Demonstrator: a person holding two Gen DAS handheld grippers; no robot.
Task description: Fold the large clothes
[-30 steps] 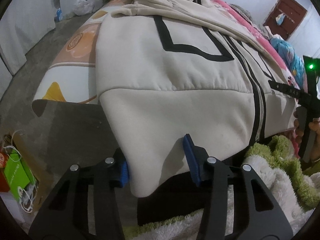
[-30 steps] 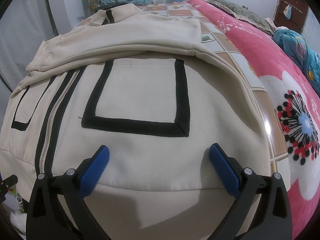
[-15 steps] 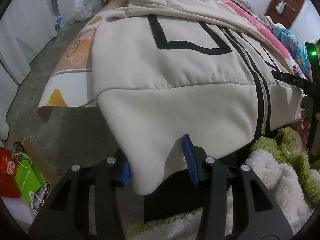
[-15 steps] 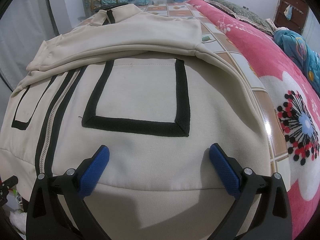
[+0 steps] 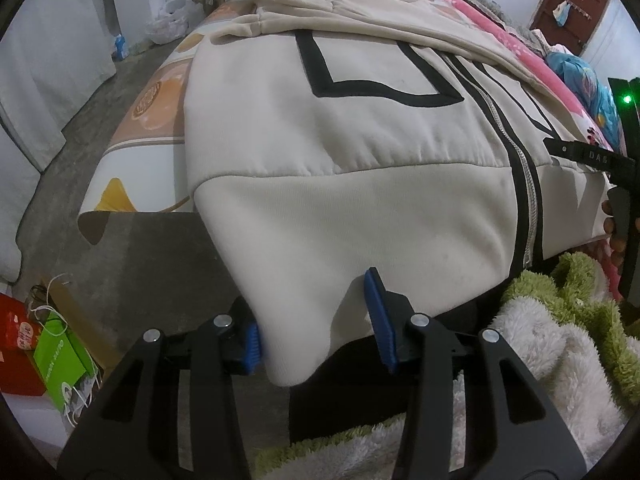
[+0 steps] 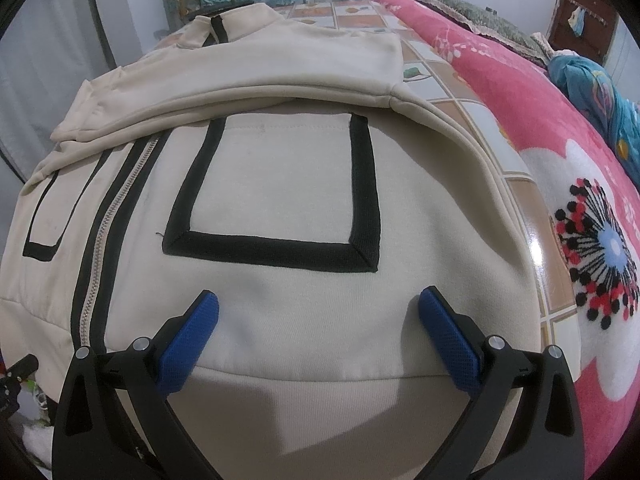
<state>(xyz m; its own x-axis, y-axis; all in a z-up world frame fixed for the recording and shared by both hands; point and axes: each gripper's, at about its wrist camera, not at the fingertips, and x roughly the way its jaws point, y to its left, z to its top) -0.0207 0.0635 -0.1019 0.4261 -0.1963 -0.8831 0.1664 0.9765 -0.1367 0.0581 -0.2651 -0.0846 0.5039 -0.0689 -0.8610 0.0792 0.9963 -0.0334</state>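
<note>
bed: cream jacket spread ahead of the fingers, pink blanket beyond
left gripper: fingers around hem corner, can't tell if pinched
right gripper: fingers spread wide
change: basically nothing moved

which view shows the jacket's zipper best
The left wrist view: the zipper runs nearly unbroken down the cream jacket to its hem. The right wrist view shows it only at the left edge, strongly curved.

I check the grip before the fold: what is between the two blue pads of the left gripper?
In the left wrist view, the jacket's bottom corner hangs between the left gripper's pads; nothing else is there.
</note>
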